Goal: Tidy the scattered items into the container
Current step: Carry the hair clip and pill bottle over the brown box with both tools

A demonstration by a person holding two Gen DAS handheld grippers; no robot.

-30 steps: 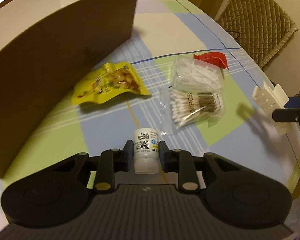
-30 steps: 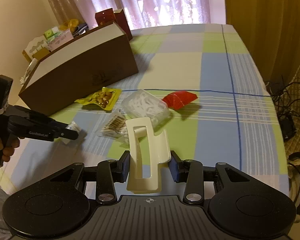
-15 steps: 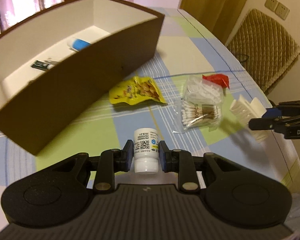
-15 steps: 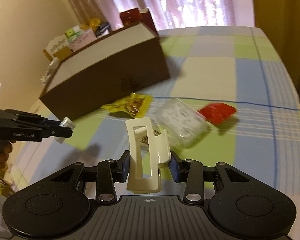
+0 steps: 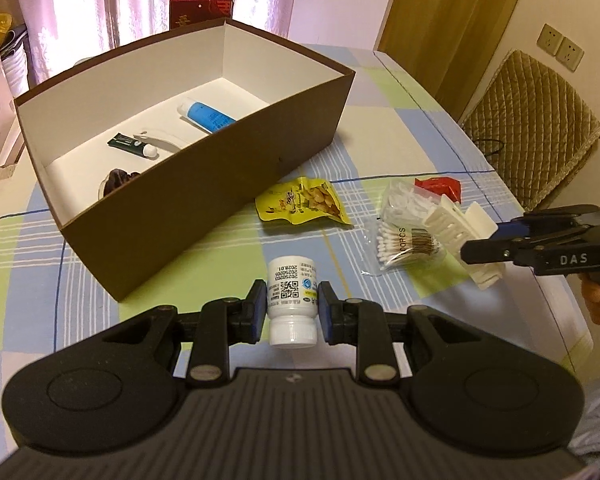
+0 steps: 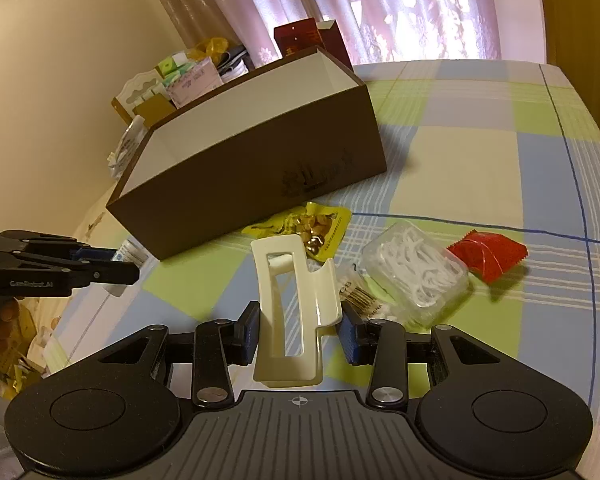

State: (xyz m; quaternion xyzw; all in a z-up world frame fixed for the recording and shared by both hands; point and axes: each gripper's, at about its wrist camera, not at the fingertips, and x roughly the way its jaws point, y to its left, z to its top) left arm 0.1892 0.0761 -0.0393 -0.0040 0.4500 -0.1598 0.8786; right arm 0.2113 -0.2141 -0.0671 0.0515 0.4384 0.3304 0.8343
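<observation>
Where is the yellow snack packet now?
In the left wrist view, the yellow snack packet lies on the tablecloth, just right of the brown box and left of the cotton swab bag.

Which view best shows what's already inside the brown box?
The left wrist view: it looks down into the brown box, showing a blue tube, a dark green tube and a dark item. The right wrist view shows only its outer wall and bare white inner walls.

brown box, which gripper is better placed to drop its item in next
Left. The left gripper, holding the white pill bottle, sits beside the brown cardboard box; the right gripper, holding the cream plastic clip, is farther away.
</observation>
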